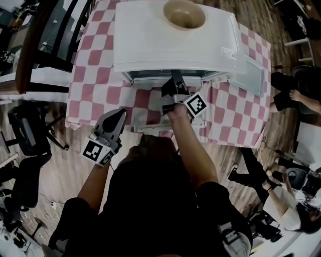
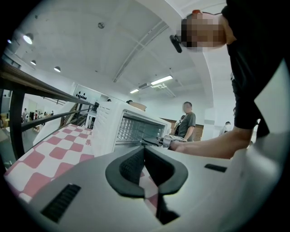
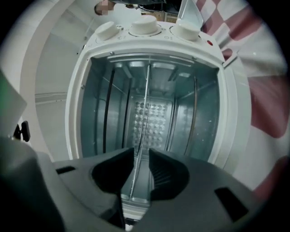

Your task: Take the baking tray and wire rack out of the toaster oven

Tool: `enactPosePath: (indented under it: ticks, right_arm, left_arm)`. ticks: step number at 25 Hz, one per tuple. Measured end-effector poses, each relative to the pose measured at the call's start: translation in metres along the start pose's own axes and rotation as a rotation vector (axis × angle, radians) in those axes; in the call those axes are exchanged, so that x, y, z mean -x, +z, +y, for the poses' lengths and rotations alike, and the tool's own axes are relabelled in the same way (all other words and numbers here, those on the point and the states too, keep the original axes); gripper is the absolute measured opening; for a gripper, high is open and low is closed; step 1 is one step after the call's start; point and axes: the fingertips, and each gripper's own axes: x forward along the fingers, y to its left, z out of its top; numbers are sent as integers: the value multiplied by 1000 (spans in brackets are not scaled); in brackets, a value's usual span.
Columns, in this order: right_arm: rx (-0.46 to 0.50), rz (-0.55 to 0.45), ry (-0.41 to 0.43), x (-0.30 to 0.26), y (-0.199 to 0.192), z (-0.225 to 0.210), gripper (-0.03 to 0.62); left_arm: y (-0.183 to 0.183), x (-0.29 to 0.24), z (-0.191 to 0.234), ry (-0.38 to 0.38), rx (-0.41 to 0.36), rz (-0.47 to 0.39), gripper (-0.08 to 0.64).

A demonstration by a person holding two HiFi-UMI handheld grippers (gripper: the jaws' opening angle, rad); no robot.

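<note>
Pink-checked cloth covers the table (image 1: pixel 90 65), and on it sits a white oven (image 1: pixel 150 45) with a bowl (image 1: pixel 184 14) on its roof and its door (image 1: pixel 150 129) dropped open toward the person. Inside, about mid-height, the tray (image 3: pixel 144 113) lies flat, reaching from the mouth back to the rear wall; I can't pick out the rack apart from it. The right claw (image 3: pixel 141 154) is at the mouth, rolled onto its side and partly open. The tray's front edge sits in the gap, and the pads are not plainly pressing on it. Once it bites, I'd judge the pull is straight back toward the person, over the door, the only thing in that path. The left claw (image 2: pixel 145 152) hangs off the table's near edge, left of the door, closed and empty, farther from the tray. A flat grey panel (image 1: pixel 253 75) lies right of the oven.
</note>
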Motion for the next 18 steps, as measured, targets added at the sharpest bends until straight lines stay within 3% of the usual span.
enactPosePath:
  ticks: [13,18]
  right_arm:
    - [-44,-25,55,-57,15,7,87]
    - [-81,-28,45,-59,12,7,18]
  left_arm:
    - [-9,-4,13,19,22,28,-5]
    - [-6,-4,16,23,16,24,-5]
